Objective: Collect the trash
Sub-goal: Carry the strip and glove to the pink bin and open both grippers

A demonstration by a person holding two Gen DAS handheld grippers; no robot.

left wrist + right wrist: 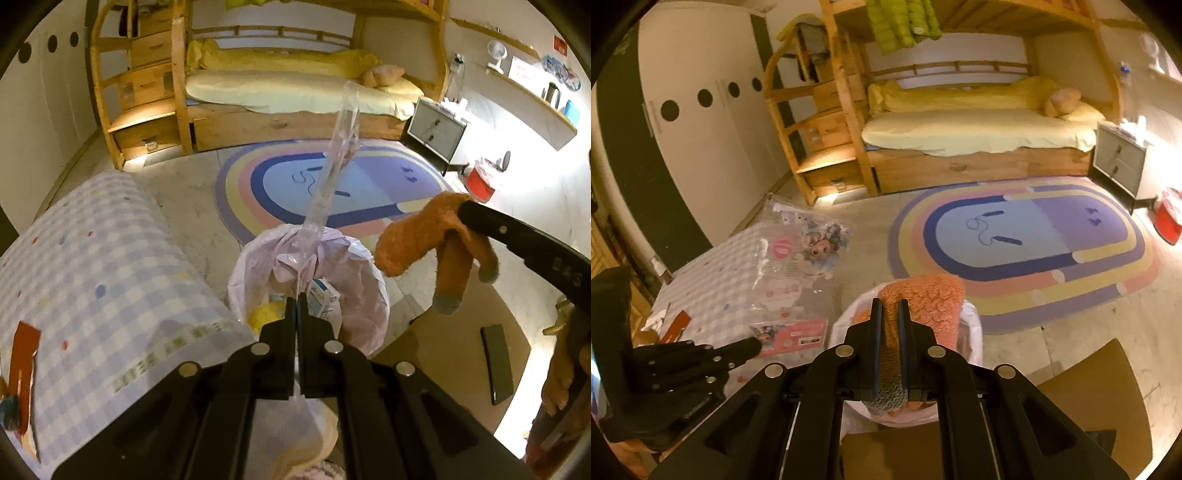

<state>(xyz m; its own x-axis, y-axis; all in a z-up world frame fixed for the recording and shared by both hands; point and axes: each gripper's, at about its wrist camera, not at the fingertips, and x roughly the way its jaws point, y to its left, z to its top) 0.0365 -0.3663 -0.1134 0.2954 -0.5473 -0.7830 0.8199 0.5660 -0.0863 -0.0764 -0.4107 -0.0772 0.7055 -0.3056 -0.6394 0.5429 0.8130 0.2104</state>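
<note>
My left hand-held gripper [296, 301] pinches a clear wrapper [334, 162] and my right hand-held gripper [889, 314] clamps an orange glove [923, 299], both just above the half-filled trash bin [365, 295], drops pending.

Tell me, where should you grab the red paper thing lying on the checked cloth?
Judging by how it lies, take the red paper piece by its long outer edge, coming from above and slightly from the side. It lies flat and thin on the checked cloth, so only a lifted edge would give the fingers anything to pinch.
</note>
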